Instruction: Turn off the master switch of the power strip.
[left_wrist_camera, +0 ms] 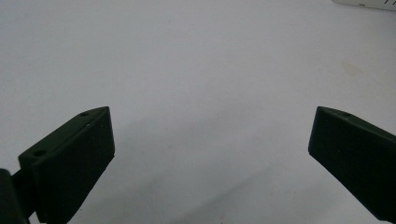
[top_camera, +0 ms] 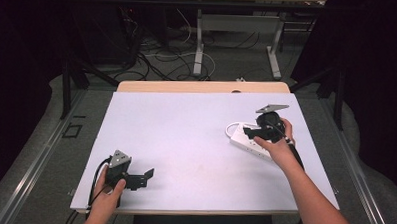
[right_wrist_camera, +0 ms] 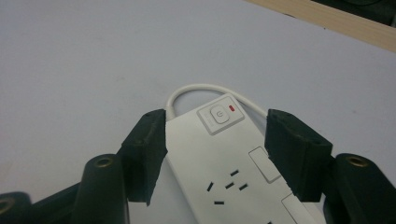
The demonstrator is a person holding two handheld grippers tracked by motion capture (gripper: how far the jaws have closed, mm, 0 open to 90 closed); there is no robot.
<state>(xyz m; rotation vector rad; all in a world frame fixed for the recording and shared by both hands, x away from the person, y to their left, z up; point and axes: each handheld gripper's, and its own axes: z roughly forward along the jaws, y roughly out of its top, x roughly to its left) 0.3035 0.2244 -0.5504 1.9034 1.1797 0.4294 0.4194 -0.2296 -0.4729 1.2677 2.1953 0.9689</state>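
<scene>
Right claw (right_wrist_camera: 215,154): we straddle the power strip (right_wrist_camera: 233,172), jaws wide, unclamped.
Left claw (left_wrist_camera: 210,154): wide, empty, over surface (top_camera: 186,131).
Risk: we judge uneven closing could skid the strip.

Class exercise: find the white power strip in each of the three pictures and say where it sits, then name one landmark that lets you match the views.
High view: power strip at right of the table, under the right gripper.
Left gripper view: a white sliver at the top right corner.
Right gripper view: centre bottom, between the jaws, switch end away.
Shared landmark: the pale tabletop.
</scene>
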